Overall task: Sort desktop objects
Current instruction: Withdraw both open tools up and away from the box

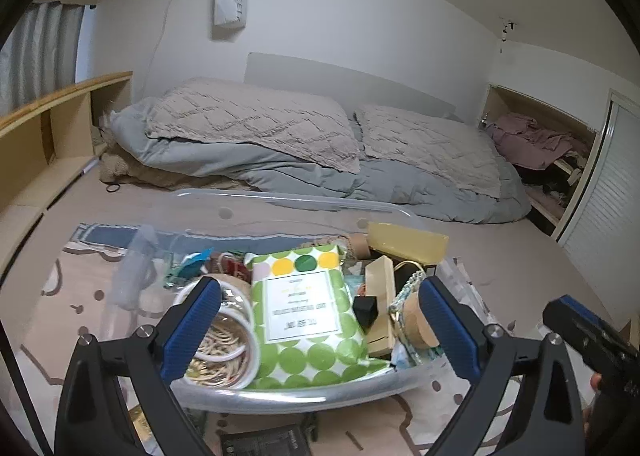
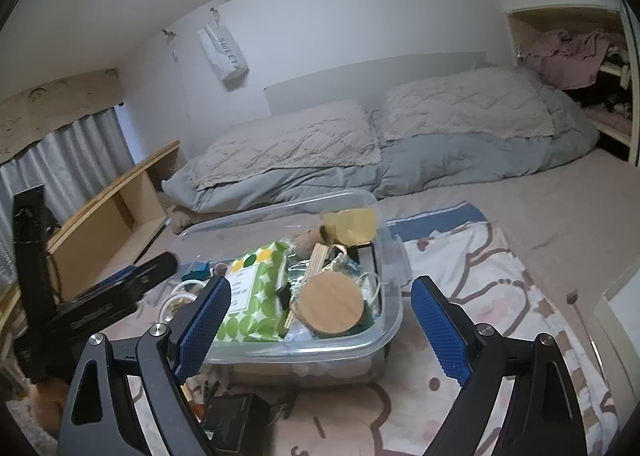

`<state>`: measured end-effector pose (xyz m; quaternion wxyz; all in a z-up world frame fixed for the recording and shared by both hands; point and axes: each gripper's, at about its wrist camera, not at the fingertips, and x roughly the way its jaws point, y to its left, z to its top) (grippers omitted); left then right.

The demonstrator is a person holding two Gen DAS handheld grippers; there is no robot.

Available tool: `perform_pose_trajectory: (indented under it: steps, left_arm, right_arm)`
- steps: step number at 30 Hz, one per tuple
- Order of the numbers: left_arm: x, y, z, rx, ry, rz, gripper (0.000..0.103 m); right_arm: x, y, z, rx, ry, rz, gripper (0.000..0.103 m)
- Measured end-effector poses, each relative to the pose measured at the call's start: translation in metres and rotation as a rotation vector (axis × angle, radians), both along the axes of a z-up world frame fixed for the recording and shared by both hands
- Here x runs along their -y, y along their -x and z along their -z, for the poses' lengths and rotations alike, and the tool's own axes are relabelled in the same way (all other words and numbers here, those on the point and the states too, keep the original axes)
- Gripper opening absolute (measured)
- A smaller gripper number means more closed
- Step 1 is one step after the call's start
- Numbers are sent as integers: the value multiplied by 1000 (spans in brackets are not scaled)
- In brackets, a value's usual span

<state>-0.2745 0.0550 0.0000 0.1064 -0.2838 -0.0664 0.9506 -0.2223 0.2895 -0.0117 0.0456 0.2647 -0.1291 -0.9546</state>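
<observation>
Both my claws, left (image 1: 320, 330) and right (image 2: 320, 330), spread wide, empty, above clear bin (image 2: 304, 352); green dotted packet (image 1: 308, 316) inside.

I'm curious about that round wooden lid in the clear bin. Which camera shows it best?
The right wrist view: the round wooden lid shows its whole top face, unobstructed, inside the clear plastic bin. In the left wrist view, the lid appears edge-on, partly hidden behind one of the left gripper's blue fingers.
</observation>
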Motion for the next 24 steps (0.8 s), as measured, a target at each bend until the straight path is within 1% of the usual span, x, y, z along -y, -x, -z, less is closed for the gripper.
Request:
perform_pose_trajectory:
  steps: [1, 2, 3, 5, 9, 12, 17, 21, 24]
  left_arm:
    - [1, -3, -1, -3, 7, -1, 100]
    - [3, -6, -2, -7, 18, -3, 101]
    - [5, -7, -3, -8, 26, -5, 101]
    - [9, -11, -4, -11, 41, -12, 103]
    - [20, -17, -4, -4, 56, -35, 103]
    - [28, -21, -4, 2, 62, -51, 103]
    - [36, -29, -5, -6, 87, -66, 103]
    - [43, -37, -6, -17, 124, -77, 103]
    - [50, -41, -7, -18, 136, -87, 103]
  right_arm:
    - [-1, -1, -1, -2, -2, 9, 94]
    - [-1, -1, -1, -3, -3, 17, 101]
    - [-2, -2, -1, -5, 0, 26, 103]
    - [-2, -4, -2, -15, 2, 39, 103]
    - [2, -6, -1, -21, -15, 55, 103]
    - [7, -6, 1, -6, -35, 54, 103]
    - [14, -9, -1, -14, -65, 50, 103]
    - [18, -11, -1, -12, -63, 38, 103]
    - [23, -10, 1, -1, -66, 27, 103]
